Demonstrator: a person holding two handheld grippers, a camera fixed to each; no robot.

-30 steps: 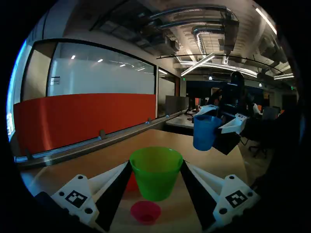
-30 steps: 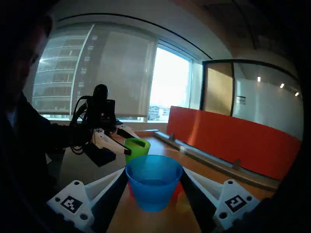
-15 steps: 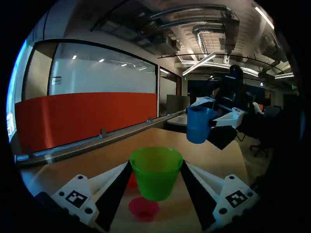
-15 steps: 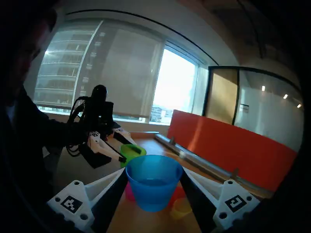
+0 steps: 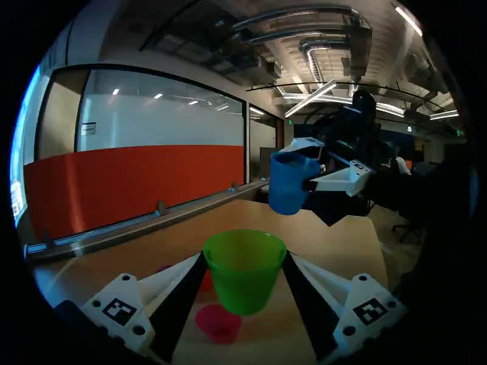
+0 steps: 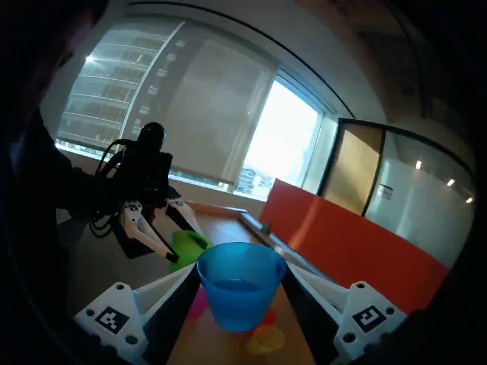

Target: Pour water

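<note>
The right gripper (image 6: 241,267) holds a blue cup (image 6: 240,286) of water, raised near a green cup (image 5: 245,274) held by the left gripper (image 5: 243,261).

We see each gripper clenched on its cup, both fingers pressing the tapered sides. Both cups are smooth, translucent plastic, round-mouthed and narrower at the base. A little water (image 6: 237,285) lies in the blue one. In the left gripper view it hangs higher and farther off than the green cup, barely tilted, over a pale wooden table (image 5: 341,243). To pour well, we judge, the blue lip should come over the green mouth, then tip slowly (thin plastic may flex if squeezed hard). A small pink cup (image 5: 217,322) sits on the table below.
</note>
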